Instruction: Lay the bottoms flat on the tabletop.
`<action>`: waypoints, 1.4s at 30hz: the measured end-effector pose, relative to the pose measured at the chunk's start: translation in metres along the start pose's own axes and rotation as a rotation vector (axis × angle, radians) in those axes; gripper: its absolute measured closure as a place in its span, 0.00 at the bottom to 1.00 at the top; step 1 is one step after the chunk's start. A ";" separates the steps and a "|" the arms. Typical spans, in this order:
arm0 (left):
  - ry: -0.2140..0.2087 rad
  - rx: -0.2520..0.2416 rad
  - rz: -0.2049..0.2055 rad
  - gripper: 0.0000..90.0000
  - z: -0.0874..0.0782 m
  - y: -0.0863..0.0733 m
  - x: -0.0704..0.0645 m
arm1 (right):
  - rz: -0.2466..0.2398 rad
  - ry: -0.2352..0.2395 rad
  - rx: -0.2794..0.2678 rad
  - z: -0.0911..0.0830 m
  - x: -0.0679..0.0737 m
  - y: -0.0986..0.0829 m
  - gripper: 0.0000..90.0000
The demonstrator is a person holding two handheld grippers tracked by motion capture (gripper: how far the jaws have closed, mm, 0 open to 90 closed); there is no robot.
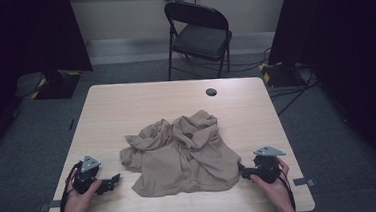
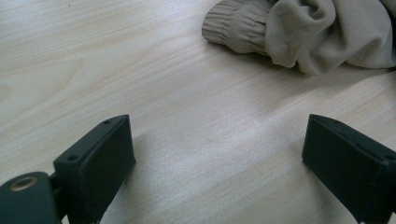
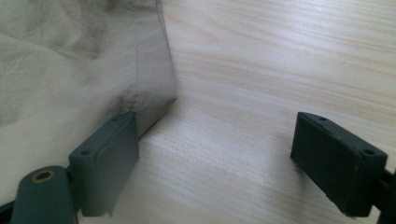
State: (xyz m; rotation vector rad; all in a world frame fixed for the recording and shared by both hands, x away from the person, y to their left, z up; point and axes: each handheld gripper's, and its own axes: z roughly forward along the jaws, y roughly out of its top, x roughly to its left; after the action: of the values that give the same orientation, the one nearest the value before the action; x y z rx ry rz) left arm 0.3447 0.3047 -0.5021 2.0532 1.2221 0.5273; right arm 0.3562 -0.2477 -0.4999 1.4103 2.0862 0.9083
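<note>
While my left gripper (image 1: 112, 181) and right gripper (image 1: 241, 171) flank the crumpled tan garment (image 1: 182, 154) mid-table from above, I risk snagging one loose layer, since the left gripper view shows wide, empty jaws short of its ribbed cuff (image 2: 236, 29), and the right gripper view shows jaws gaping beside the stitched hem (image 3: 154, 93).

Each hand grips a black gripper, the left gripper (image 1: 115, 181) and the right gripper (image 1: 240, 168) alike topped by a grey three-cornered plate, trailing a black cable, ending in two blocky black jaws with small screw holes and one brass-ringed socket.
</note>
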 end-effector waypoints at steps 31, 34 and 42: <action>-0.007 -0.001 -0.009 0.07 0.001 0.000 -0.001 | -0.046 0.186 -0.033 -0.018 0.026 0.041 0.22; -0.006 -0.002 -0.009 0.07 0.001 0.000 -0.001 | -0.049 0.210 -0.059 -0.015 0.033 0.051 0.24; -0.008 -0.002 -0.009 0.07 0.001 0.000 -0.001 | -0.078 0.252 -0.072 0.000 0.055 0.080 0.22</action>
State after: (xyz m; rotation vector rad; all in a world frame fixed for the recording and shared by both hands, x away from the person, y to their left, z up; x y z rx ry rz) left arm 0.3454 0.3034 -0.5026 2.0456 1.2252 0.5158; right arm 0.3863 -0.1764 -0.4411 1.2219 2.2469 1.1682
